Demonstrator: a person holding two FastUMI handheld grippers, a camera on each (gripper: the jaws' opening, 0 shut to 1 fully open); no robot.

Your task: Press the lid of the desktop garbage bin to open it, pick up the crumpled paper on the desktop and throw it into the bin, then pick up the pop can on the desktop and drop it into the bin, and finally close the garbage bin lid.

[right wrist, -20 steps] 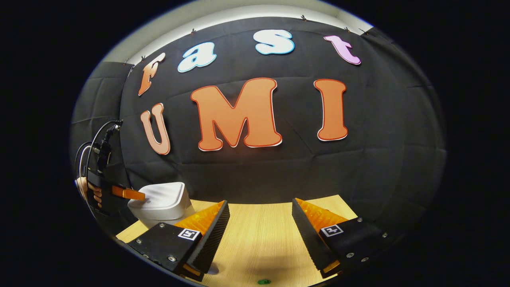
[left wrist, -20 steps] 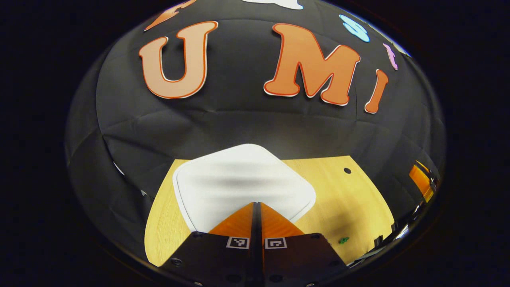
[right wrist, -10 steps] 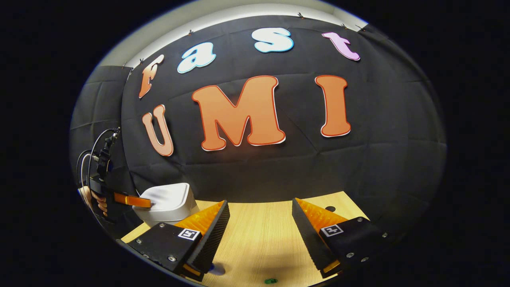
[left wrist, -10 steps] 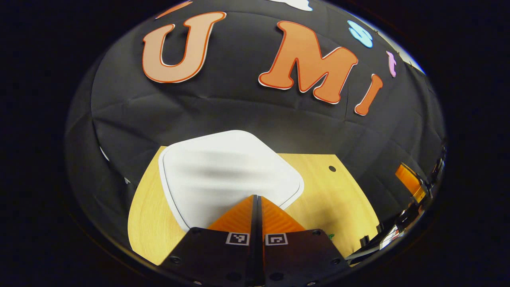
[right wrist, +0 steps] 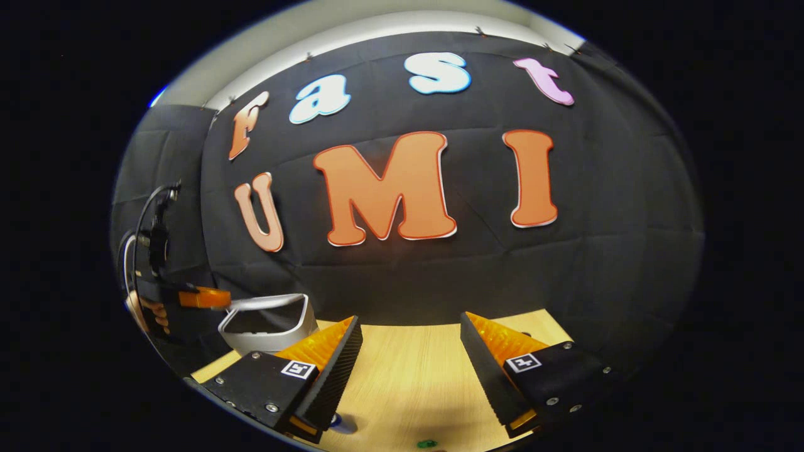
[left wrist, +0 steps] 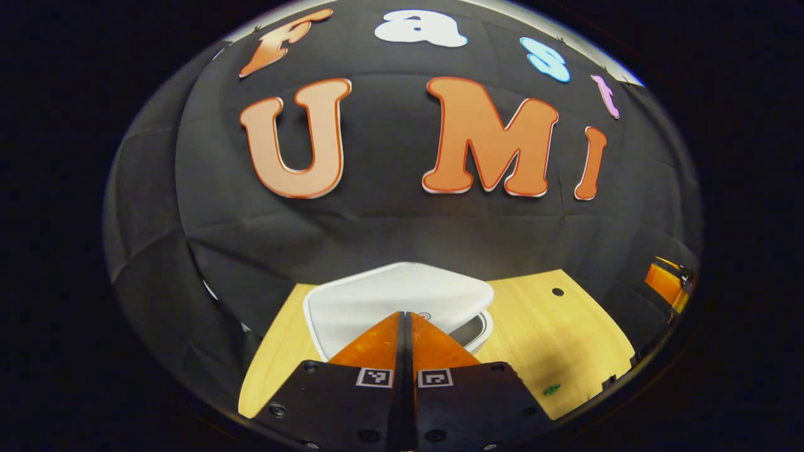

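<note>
Item one, the left gripper (left wrist: 405, 316): we see its fingers pressed together with nothing between them, tips just above the front edge of the white garbage bin (left wrist: 352, 307), whose lid (left wrist: 402, 292) stands slightly raised. Item two, the right gripper (right wrist: 411, 342): its fingers are spread apart over the wooden desktop (right wrist: 408, 383), the bin at far left beside it.

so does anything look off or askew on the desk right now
Only the bin lid: it sits tilted above the bin, with a dark gap along one edge. It looks part-open rather than broken. The left gripper, jaws together, is at its near edge.
</note>
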